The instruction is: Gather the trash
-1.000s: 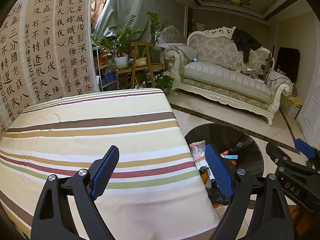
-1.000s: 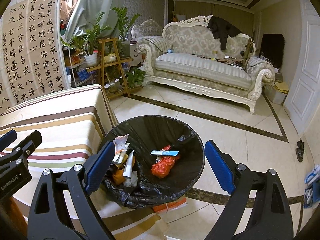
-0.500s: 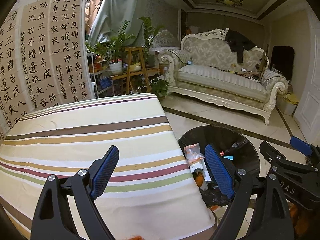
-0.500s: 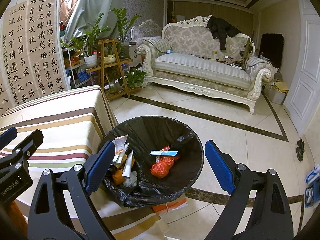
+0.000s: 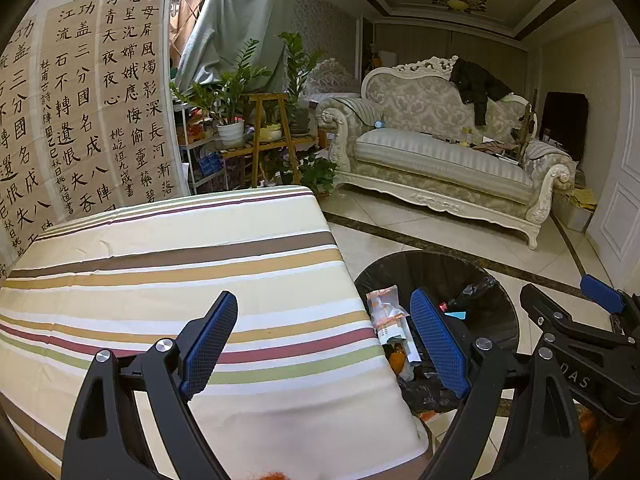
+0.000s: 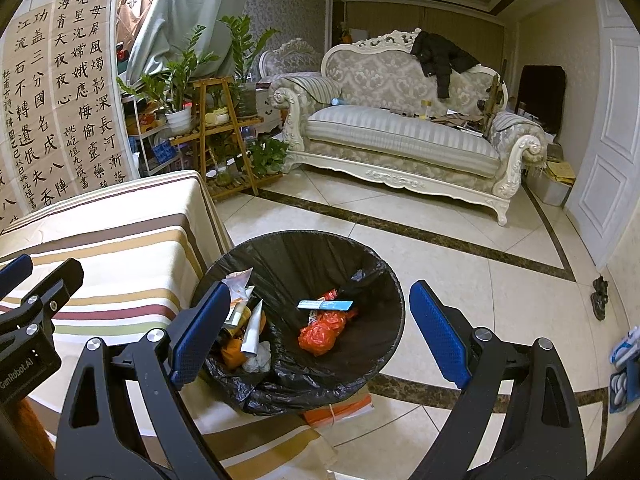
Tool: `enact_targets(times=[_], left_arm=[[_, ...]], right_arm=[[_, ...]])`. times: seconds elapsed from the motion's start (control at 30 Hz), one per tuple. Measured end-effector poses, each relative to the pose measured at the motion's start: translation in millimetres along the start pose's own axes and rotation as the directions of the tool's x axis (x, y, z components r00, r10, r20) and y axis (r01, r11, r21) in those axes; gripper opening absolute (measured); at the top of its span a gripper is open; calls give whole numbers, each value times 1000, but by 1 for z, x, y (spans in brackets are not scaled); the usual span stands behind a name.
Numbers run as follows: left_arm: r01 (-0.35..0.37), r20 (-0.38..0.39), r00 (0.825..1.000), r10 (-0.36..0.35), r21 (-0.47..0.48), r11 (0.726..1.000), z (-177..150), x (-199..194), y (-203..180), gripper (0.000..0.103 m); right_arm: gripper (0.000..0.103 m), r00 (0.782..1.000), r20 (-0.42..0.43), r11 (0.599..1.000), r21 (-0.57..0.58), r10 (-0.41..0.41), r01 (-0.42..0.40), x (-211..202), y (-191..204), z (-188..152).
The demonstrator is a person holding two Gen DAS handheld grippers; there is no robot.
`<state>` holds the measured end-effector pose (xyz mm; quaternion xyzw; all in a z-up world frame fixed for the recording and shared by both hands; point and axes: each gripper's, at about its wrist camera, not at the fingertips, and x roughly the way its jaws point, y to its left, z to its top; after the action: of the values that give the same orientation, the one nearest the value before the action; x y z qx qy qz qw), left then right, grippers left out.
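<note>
The trash bin (image 6: 320,256), lined with a black bag, sits in the lower middle of my right wrist view, on the tiled floor just beside the corner of the table. Inside it I see a crumpled orange-red bag (image 6: 322,330) near the centre, a blue and white strip (image 6: 325,305) lying just above it, and at the left wall of the liner a white tube (image 6: 253,330), a torn white and orange wrapper (image 6: 236,280) and some orange scraps. In my left wrist view the same bin (image 5: 496,308) shows at lower right, partly behind my blue pad, with a clear packet (image 5: 386,306) resting against its near rim.

My right gripper (image 6: 314,330) hangs over the bin with its jaws spread wide and nothing between them. My left gripper (image 5: 324,342) is likewise wide apart and empty, over the striped tablecloth (image 5: 180,264) that fills the lower left of its frame. At the very bottom edge of that frame a small orange thing peeks in; I cannot tell what it is.

Farther out, calligraphy sheets (image 5: 80,112) cover the upper left, potted plants (image 5: 232,96) on a wooden stand (image 5: 272,136) stand in the upper middle, and an ornate cream sofa (image 5: 440,160) with a dark jacket (image 5: 476,88) over its back fills the upper right.
</note>
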<state>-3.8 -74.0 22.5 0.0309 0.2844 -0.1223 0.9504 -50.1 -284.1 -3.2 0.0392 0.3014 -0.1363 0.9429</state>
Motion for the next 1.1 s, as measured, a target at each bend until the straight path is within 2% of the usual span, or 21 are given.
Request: enact_targets(times=[1.1], left_arm=[[18, -23, 1000, -18, 2, 1000, -10, 5, -4, 87]], right_arm=[[89, 1000, -2, 1000, 0, 0, 0, 1, 1, -1]])
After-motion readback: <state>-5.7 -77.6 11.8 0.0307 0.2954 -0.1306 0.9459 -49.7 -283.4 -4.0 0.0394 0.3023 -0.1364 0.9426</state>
